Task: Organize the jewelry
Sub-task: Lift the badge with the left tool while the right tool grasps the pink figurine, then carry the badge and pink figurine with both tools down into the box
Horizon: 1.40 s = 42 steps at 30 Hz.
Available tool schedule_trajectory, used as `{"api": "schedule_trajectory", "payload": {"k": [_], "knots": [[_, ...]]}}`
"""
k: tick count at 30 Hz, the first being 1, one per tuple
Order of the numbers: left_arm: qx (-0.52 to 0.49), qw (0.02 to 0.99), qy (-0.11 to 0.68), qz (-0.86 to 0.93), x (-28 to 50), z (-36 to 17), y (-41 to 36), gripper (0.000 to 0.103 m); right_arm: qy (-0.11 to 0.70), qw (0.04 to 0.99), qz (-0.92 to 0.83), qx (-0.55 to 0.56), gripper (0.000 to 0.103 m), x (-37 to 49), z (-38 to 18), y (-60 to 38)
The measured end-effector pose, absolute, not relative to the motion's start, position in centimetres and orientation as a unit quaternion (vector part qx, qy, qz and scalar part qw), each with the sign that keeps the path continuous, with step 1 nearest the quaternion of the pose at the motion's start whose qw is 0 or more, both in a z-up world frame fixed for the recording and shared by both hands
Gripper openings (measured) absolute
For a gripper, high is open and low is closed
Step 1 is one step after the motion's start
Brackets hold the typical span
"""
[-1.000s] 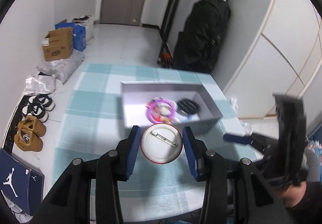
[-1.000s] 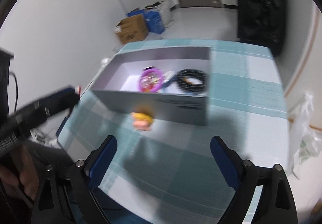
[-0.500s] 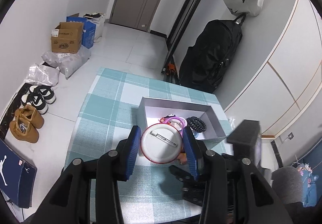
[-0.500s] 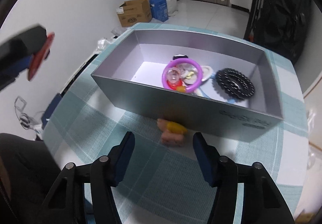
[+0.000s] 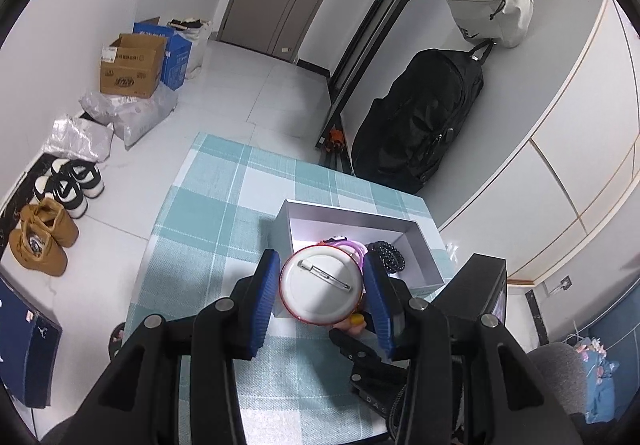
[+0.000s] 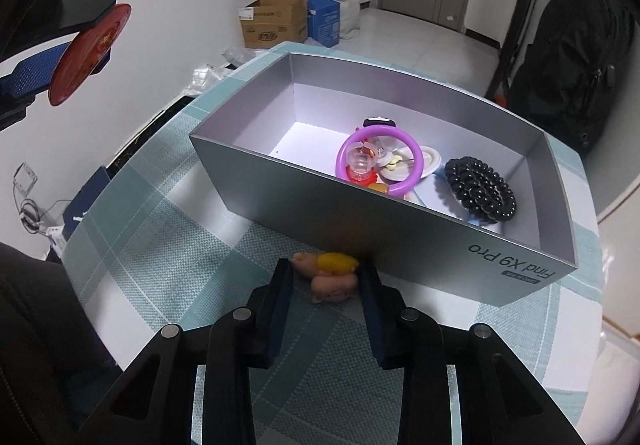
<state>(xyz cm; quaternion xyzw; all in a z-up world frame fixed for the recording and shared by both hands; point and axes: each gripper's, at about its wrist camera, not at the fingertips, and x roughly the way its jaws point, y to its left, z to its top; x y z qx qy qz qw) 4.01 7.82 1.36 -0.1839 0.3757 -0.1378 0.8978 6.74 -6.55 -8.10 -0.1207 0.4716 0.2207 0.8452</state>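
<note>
From the left wrist view, we see our left gripper [image 5: 322,287] clamped on a round pin badge [image 5: 321,286], its blue ribbed pads pressing the rim on either side; the white back with its metal safety pin faces the camera. The badge is held in the air above the near end of the grey box [image 5: 424,249], which sits on a teal and white checked tablecloth [image 5: 212,229] with a woven look. Just below it a bit of the small pink and yellow trinket [image 5: 354,321] peeks out, with our right gripper [image 5: 360,329] reaching in at it. From the right wrist view, the right gripper [image 6: 326,279] has its jaws narrowed around that trinket [image 6: 330,277], a soft-looking, lumpy pink figure with a glossy yellow piece on top, lying on the cloth right against the box's outer wall; we cannot tell whether the pads already press it. The box [image 6: 280,197] is stiff matte cardboard with straight walls, and already holds a smooth purple plastic ring [image 6: 416,165], a coil of shiny black beads [image 6: 480,189] and some pale round pieces. The badge's red face [image 6: 90,53] shows at upper left. We judge the sorting mostly done: the badge and the trinket remain to go in.
</note>
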Motion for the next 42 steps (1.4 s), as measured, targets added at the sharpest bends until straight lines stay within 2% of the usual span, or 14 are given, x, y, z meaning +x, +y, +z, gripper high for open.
{"api": "schedule_trajectory", "payload": {"k": [29, 42], "knots": [[-0.149, 0.898, 0.393, -0.129, 6.0, 0.8, 5.3, 0.037, 0.382, 0.878, 0.287, 0.038, 0.032, 7.0, 1.3, -13.8], [-0.150, 0.894, 0.404, -0.124, 8.4, 0.4, 3.7, 0.037, 0.373, 0.878, 0.292, 0.065, 0.032, 9.0, 2.7, -14.5]]}}
